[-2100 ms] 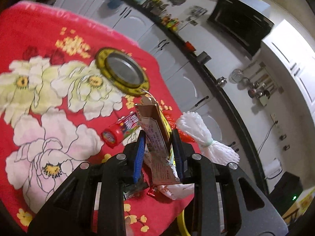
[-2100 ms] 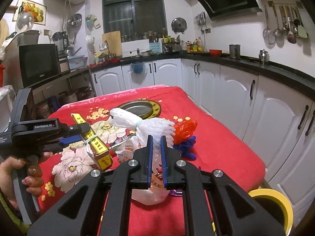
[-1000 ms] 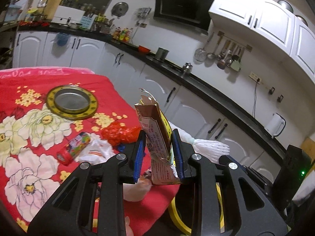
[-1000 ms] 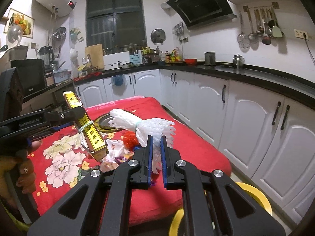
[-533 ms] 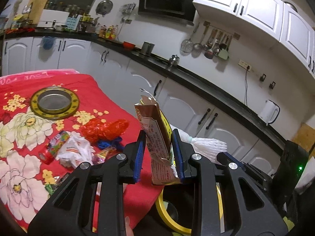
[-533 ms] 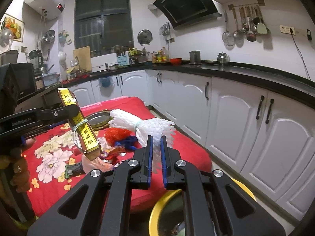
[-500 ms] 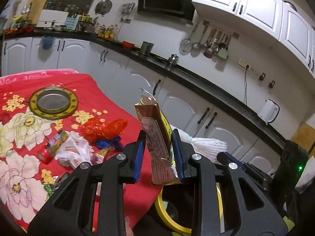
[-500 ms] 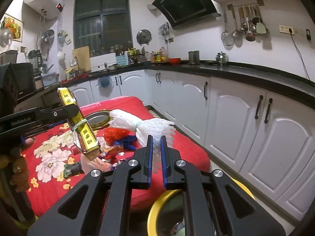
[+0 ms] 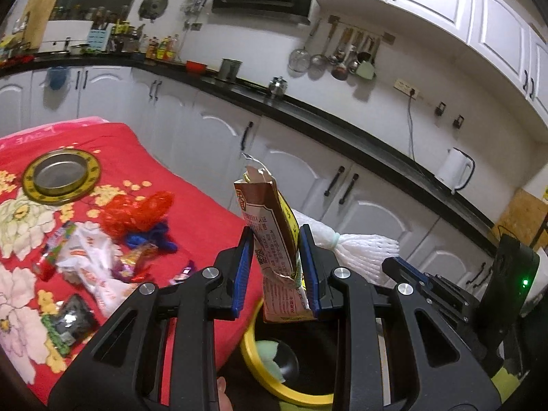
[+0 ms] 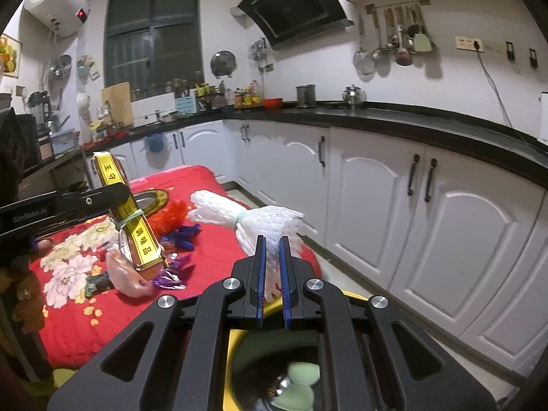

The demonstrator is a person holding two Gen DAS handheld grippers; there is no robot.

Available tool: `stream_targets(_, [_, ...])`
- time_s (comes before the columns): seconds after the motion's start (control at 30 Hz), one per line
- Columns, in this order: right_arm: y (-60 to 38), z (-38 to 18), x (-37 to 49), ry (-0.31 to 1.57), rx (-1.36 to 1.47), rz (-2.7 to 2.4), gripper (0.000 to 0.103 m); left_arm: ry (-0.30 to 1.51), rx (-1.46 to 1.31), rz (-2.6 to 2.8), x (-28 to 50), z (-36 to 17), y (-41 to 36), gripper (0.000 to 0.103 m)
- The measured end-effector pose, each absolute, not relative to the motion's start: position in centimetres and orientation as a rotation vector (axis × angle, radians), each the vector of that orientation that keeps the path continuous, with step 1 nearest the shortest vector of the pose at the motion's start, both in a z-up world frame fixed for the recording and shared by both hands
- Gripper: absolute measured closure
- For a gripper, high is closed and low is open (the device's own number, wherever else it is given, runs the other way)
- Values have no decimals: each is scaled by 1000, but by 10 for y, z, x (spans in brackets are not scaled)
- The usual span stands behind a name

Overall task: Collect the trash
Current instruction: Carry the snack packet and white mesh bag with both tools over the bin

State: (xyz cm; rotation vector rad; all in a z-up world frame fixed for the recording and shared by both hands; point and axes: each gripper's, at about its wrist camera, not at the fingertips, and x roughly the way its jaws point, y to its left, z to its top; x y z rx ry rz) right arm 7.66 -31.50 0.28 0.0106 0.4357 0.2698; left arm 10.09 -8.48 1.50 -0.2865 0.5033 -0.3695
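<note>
Left wrist: torn, crumpled brown carton (image 9: 274, 236).

The bin (image 9: 260, 373) is half hidden behind the hand-held gripper arms. The print on the carton (image 9: 274, 239) is too small to read. The wrappers (image 9: 133, 263) are blurred.

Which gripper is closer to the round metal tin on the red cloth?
Left. The left gripper, holding a seasoning packet, is nearer the round tin. The right gripper, holding white foam netting, is farther out, above the yellow-rimmed bin.
</note>
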Motion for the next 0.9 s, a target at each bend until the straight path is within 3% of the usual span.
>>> stream_targets(0.9, [-387, -56, 67, 589, 8, 82, 95, 653, -203, -545, 120, -39, -176, 82])
